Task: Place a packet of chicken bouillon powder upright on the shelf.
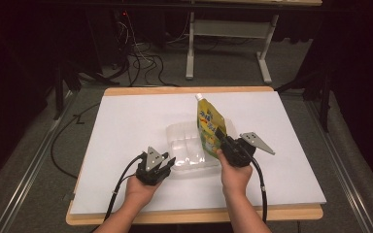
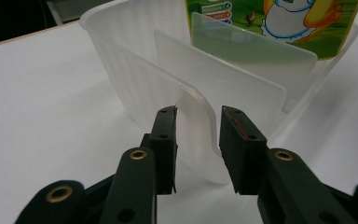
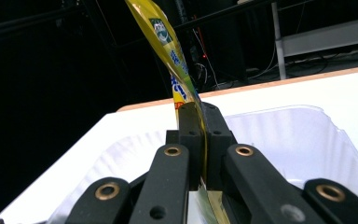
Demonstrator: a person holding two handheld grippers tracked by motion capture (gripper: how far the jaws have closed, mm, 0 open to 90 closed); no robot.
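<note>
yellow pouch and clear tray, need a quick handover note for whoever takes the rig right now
Right tool: shut on the edge of the yellow spouted drink pouch, holding it upright over the clear plastic divided tray.
Left tool: open, jaws either side of the tray's near rim tab, not clamped.
Tray sits mid-table on the white sheet.
Done: pouch gripped and at the tray.
Left, likely: steady the tray, lower the pouch into a compartment, release. Whether its bottom already rests inside is unclear.
</note>
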